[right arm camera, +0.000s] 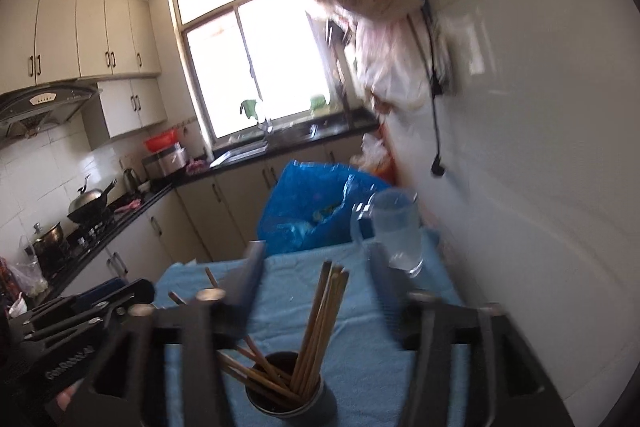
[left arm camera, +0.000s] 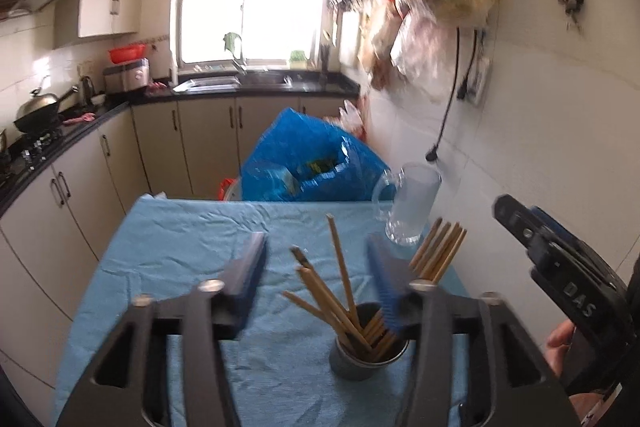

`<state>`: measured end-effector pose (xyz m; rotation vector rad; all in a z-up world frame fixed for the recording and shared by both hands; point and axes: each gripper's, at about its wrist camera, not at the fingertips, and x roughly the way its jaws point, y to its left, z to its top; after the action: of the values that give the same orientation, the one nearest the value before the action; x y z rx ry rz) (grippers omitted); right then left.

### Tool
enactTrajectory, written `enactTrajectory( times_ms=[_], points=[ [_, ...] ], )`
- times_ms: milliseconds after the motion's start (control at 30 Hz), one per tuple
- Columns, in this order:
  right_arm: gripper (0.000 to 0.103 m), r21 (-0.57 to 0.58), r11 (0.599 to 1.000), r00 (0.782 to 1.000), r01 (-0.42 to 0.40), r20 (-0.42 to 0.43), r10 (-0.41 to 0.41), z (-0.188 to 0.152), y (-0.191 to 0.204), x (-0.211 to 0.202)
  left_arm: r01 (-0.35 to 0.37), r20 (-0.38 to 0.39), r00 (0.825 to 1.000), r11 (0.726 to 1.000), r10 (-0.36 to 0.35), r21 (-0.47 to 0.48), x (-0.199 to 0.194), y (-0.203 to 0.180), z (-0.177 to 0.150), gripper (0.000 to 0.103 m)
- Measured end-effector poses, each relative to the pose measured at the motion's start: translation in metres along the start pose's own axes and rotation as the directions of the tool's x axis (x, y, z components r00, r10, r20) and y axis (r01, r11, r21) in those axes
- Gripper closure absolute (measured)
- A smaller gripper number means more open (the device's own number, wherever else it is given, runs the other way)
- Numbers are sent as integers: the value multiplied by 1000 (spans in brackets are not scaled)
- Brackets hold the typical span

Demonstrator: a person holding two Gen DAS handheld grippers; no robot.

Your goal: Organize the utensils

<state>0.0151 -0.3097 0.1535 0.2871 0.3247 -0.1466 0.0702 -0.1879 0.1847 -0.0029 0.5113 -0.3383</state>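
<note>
1. Plainly, the chopsticks (left arm camera: pixel 352 301) were slim, light-brown wooden sticks with squared tops, standing bundled in a dark round metal cup (left arm camera: pixel 366 355) on a table under a creased blue cloth (left arm camera: pixel 168 247).
2. From the left wrist view the sticks fanned out in two groups: several leaned left out of the cup, and another cluster showed past the right finger, near the glass.
3. About a dozen sticks showed in all; blur and overlap prevented an exact count.
4. One cup held them, and it stood near the front of the table, between the two grippers' lines of sight.
5. One clear glass mug (left arm camera: pixel 410 203) with a handle stood at the far right of the cloth, well apart from the cup.
6. One blue plastic bag (left arm camera: pixel 308 159) sat just beyond the table's far edge.
7. The left gripper (left arm camera: pixel 316 259) had its jaws spread wide above the cup, with stick tops rising between the fingers but no pad pressing them.
8. The right gripper (right arm camera: pixel 316 267) likewise stood apart, sticks (right arm camera: pixel 320 323) rising between its fingers, untouched.
</note>
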Motion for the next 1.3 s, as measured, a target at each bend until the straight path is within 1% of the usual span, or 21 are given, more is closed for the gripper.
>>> enactTrajectory(
  times_ms=[33, 67, 100, 167, 200, 233, 267, 333, 400, 467, 600, 667, 733, 833, 900, 967, 1033, 1167, 1300],
  points=[
    [22, -9, 1000, 1000, 16, 24, -16, 2, 2, -10, -7, 26, 1000, 1000, 8, -9, -10, 4, 2, 37],
    [11, -18, 999, 998, 35, 44, -35, 4, 4, -19, -18, 50, 999, 1000, 19, -16, -21, 7, 3, 34],
    [4, -27, 998, 997, 54, 64, -52, 6, 6, -27, -30, 76, 997, 999, 32, -20, -32, 11, 4, 31],
    [1, -41, 996, 992, 80, 100, -75, 7, 11, -45, -48, 121, 991, 999, 51, -26, -55, 18, 5, 18],
    [0, -45, 995, 990, 94, 110, -89, 8, 13, -51, -54, 146, 988, 998, 57, -28, -68, 22, 3, 15],
    [0, -50, 991, 987, 126, 111, -119, 7, 17, -60, -63, 163, 984, 998, 66, -27, -79, 26, 0, 9],
    [0, -56, 987, 984, 151, 108, -144, 5, 20, -67, -73, 176, 981, 997, 76, -25, -89, 29, -3, 6],
    [0, -70, 980, 977, 185, 116, -176, 0, 26, -83, -111, 194, 975, 994, 109, -2, -109, 36, -15, 3],
    [0, -78, 971, 968, 224, 137, -212, -10, 30, -97, -144, 191, 972, 989, 136, 28, -121, 39, -29, 3],
    [0, -95, 966, 963, 242, 147, -227, -26, 38, -113, -169, 171, 973, 983, 156, 66, -130, 44, -46, 3],
    [0, -120, 952, 955, 281, 126, -267, -60, 48, -135, -175, 114, 980, 978, 163, 111, -143, 54, -82, 3],
    [0, -124, 950, 956, 287, 102, -276, -74, 52, -144, -176, 83, 982, 978, 168, 108, -146, 60, -100, 3],
    [0, -103, 955, 959, 280, 71, -273, -86, 52, -153, -170, 50, 985, 981, 166, 94, -147, 66, -117, 3],
    [0, -103, 955, 960, 278, 59, -273, -98, 56, -162, -157, 9, 988, 985, 157, 73, -148, 73, -137, 3],
    [0, -121, 948, 956, 294, 52, -290, -108, 60, -168, -158, -1, 987, 986, 158, 58, -150, 76, -145, 3],
    [0, -132, 949, 959, 285, 40, -282, -117, 64, -172, -155, -4, 988, 987, 156, 48, -154, 77, -152, 3],
    [0, -142, 946, 957, 290, 27, -289, -123, 65, -174, -145, -6, 989, 988, 146, 44, -159, 77, -158, 3],
    [0, -143, 949, 958, 282, -12, -287, -133, 67, -175, -135, 2, 991, 989, 135, 62, -166, 72, -163, 3],
    [0, -153, 945, 955, 290, -14, -295, -137, 69, -177, -126, 8, 992, 989, 126, 71, -169, 68, -162, 3]
  ],
)
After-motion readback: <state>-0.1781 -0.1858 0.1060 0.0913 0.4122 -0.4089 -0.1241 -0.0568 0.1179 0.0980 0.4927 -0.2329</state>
